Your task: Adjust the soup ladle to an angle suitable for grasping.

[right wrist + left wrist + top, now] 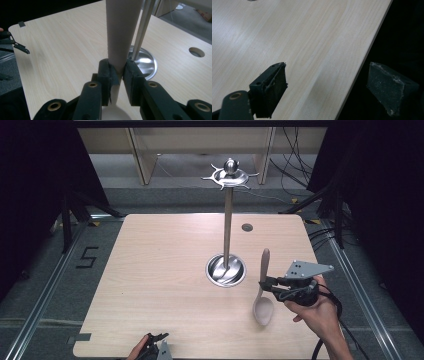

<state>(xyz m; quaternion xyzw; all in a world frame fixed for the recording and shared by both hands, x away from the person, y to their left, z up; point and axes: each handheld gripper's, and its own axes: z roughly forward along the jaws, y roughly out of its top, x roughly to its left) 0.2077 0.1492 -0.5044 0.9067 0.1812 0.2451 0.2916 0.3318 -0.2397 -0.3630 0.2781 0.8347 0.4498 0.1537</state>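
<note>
Clamped in the right gripper (pixel 117 72) is a spoon (pixel 263 290), held by its neck beside the rack (pixel 228 227). Hanging on a hook seems next, requiring lift. Left gripper (pixel 324 87) is spread, empty, over the tabletop (pixel 160 270) edge.

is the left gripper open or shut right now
Open. In the left gripper view the left gripper has its two jaws far apart with nothing between them, over the table edge.

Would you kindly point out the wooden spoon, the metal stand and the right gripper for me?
wooden spoon (pixel 263 308), high view, on its bowl.
metal stand (pixel 228 227), high view, midway up its pole.
right gripper (pixel 117 72), right gripper view, between its jaws, shut on the spoon's handle.
</note>
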